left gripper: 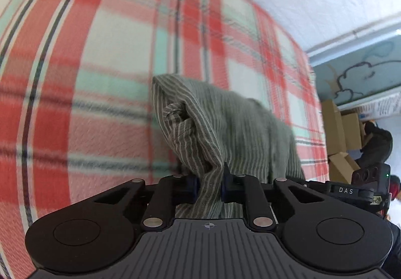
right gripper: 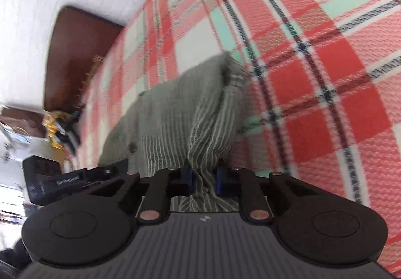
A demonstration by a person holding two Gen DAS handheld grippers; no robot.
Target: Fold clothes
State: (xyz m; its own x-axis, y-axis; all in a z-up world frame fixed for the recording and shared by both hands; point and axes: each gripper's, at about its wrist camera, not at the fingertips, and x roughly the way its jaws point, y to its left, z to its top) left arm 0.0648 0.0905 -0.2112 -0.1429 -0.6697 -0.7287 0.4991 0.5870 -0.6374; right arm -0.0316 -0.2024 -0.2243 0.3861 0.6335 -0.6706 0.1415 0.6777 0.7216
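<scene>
1. The worst risk I see is a slip: the left gripper [left gripper: 210, 187] and the right gripper [right gripper: 203, 180] each pinch only a narrow bunched pleat of the shirt [left gripper: 225, 128], so a sharp tug apart could pull the cloth out of one of them.
2. If one side lets go, the shirt would likely drop in a heap onto the plaid bedspread [left gripper: 100, 78] and any crease being made would be lost.
3. Uneven pulling could also skew the fold (both views are motion-blurred, so things seem to be moving fast).
4. The shirt is grey-green with thin pale stripes, soft and rumpled, with a button [right gripper: 132, 147] showing in the right view.
5. It hangs between the two grippers, stretched over the bedspread, its far edge bunched and drooping towards it.
</scene>
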